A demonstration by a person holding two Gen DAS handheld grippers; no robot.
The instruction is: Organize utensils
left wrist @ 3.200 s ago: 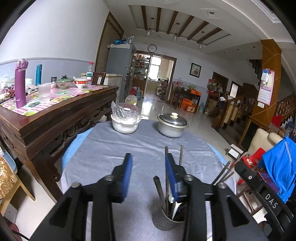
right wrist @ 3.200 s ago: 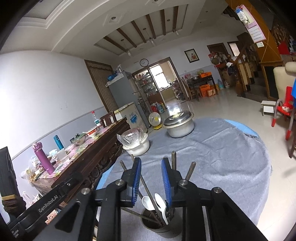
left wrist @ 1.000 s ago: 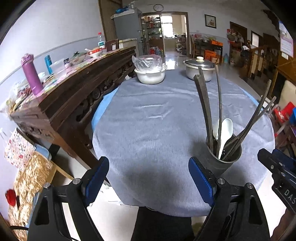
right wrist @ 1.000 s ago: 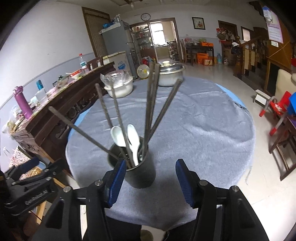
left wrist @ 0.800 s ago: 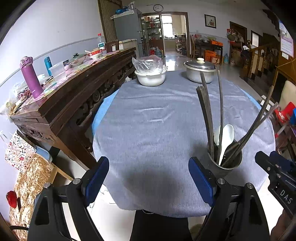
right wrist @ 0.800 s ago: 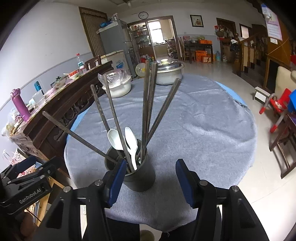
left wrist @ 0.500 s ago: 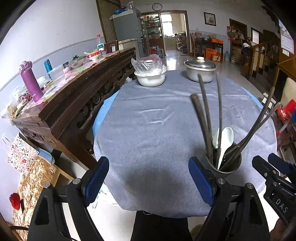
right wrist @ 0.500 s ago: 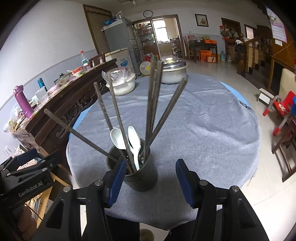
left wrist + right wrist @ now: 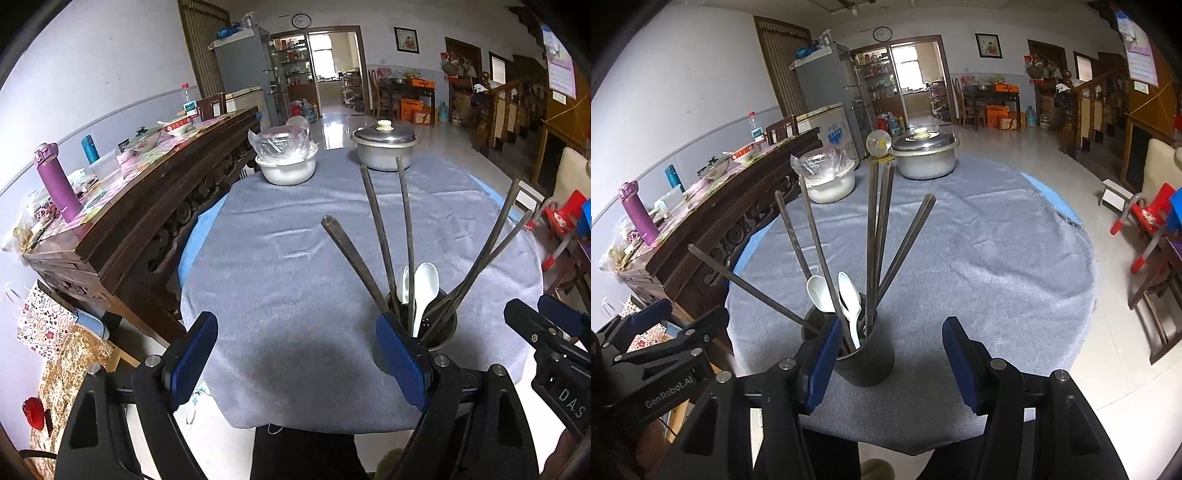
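Since the earlier pictures both grippers have pulled back and up from the cup, and their jaws, once nearly pressed together, now stand wide apart. Going left to right: the left gripper (image 9: 297, 354) is spread wide with nothing between its blue pads, only bare grey tablecloth (image 9: 295, 266). Just to its right, by its right-hand pad, stands the dark round metal cup (image 9: 441, 328), near the front edge of the round table. The right gripper (image 9: 888, 363) is spread about halfway; the cup (image 9: 866, 363) sits low between its jaws, closer to the left pad, and I cannot tell if that pad touches it. It is not pinched. Count what is in the cup: seven long dark metal chopsticks (image 9: 873, 236) fanning out, as seen from the right wrist, and two white plastic spoons (image 9: 849, 295) with their bowls up. At the far side of the table there is one white bowl covered with clear plastic (image 9: 286, 166) and one silver pot with a lid (image 9: 384, 147). No loose chopstick or spoon lies on the cloth, so I think the gathering step is done. The next move may just be to back away without bumping the cup.
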